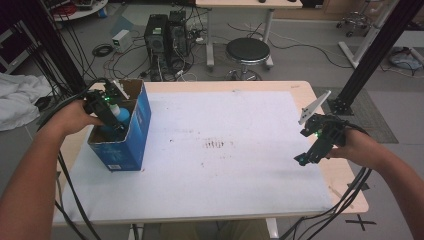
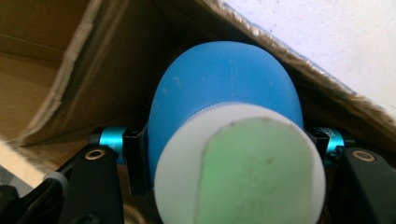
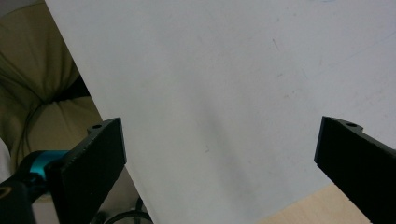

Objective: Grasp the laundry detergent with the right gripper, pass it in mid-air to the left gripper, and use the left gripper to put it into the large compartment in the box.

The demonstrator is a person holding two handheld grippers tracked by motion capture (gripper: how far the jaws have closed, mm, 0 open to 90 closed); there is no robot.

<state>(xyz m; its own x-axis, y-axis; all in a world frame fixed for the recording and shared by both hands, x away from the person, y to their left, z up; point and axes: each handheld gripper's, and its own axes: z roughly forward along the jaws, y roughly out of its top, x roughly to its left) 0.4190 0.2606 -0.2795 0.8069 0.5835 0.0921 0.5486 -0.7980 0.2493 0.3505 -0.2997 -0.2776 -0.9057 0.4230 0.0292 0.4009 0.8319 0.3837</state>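
Note:
An open cardboard box (image 1: 135, 134) with blue outer walls stands at the left of the white mat (image 1: 225, 175). My left gripper (image 1: 115, 122) reaches down into it, shut on a blue bottle (image 1: 121, 114) with a white end. In the left gripper view the bottle (image 2: 224, 88) sits between the two black jaws of the left gripper (image 2: 229, 156), its white end (image 2: 177, 182) towards the camera and the box's brown inner walls (image 2: 93, 60) around it. My right gripper (image 1: 306, 158) hovers open over the mat's right edge; in its own view the right gripper (image 3: 219, 154) has nothing between its jaws.
The wooden table (image 1: 345, 175) shows beyond the mat on the right. Behind the table stand a black stool (image 1: 247, 51) and computer towers (image 1: 165, 37) among floor cables. A black frame post (image 1: 370, 60) rises at the right. Cables hang off the table's near corners.

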